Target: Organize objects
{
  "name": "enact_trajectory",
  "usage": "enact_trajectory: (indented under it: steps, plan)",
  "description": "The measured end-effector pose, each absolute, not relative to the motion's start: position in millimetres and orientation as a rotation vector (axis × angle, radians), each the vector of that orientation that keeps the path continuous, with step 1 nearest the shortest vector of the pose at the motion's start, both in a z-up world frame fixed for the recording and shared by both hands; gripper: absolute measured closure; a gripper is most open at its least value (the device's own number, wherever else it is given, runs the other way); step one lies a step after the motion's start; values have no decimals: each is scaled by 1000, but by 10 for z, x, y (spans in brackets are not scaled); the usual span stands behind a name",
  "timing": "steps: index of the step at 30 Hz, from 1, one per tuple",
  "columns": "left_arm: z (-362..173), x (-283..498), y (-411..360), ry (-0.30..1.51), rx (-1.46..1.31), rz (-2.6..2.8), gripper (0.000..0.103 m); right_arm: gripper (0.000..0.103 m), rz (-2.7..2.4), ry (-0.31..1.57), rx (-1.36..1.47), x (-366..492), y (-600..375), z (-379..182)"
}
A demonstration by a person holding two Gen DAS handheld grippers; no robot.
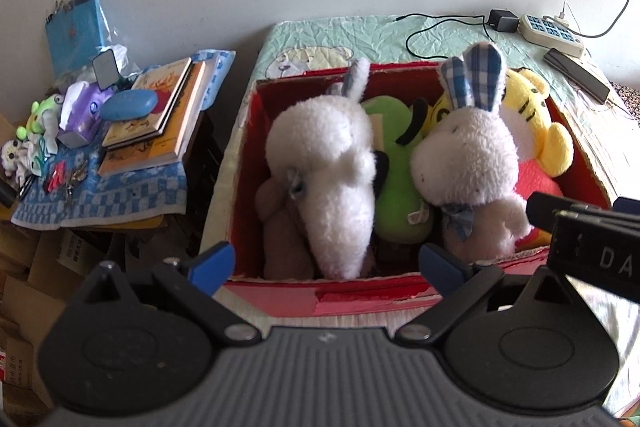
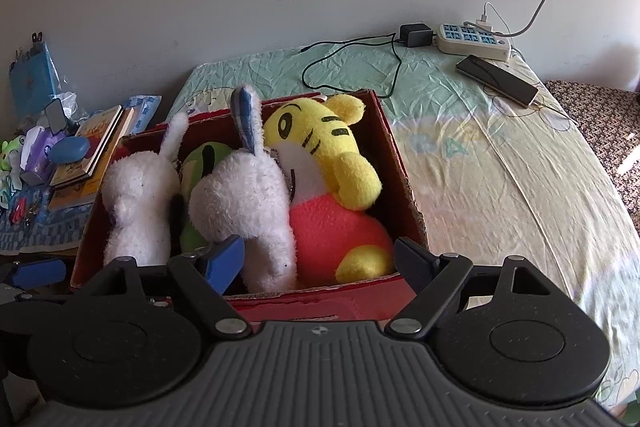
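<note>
The red cardboard box [image 1: 360, 297] is sat on the bed [image 2: 500, 155] and looks pretty much packed already, so the sorting can be judged as nearly done, at least for the plush toys. Counted inside: two white plush rabbits with blue-checked ears, one on the left [image 1: 324, 163] and one on the right [image 1: 468, 155], one green plush [image 1: 394, 187] wedged between them, one yellow tiger plush [image 2: 320, 147] with a red body against the right wall, and something brownish [image 1: 280, 227] tucked low under the left rabbit, which can't be identified for sure. So four toys can be clearly counted, maybe five. Nothing is gripped by either tool: the left gripper [image 1: 326, 263] is held just above the near edge of the box with its jaws spread wide and empty, and the right gripper [image 2: 320, 259] is the same, jaws wide apart with the right rabbit's body only seen between them, not pinched. What's left is a guess: on the bed behind the box, one power strip [image 2: 474, 41], one black adapter [image 2: 416, 34] with its cable and one phone [image 2: 498, 81] are lying loose. The small worktop [image 1: 100, 203] to the left is cluttered with a stack of books [image 1: 160, 115], one blue case [image 1: 128, 105], a tissue pack [image 1: 82, 115], keys and a couple of little figures [image 1: 40, 119], none of it tidied as far as can be seen.
</note>
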State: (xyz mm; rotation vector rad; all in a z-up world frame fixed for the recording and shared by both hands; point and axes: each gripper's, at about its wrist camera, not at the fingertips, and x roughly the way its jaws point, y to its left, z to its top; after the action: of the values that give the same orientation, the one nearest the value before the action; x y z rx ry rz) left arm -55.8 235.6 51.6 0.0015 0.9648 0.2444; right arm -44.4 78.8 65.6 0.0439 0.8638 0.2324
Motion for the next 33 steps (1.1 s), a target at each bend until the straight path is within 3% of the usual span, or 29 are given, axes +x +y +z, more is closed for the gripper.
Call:
enact_trajectory:
  steps: [33]
  plan:
    - [484,-467,2222,980,20,177,4,23,270,881,80,-378,649,617]
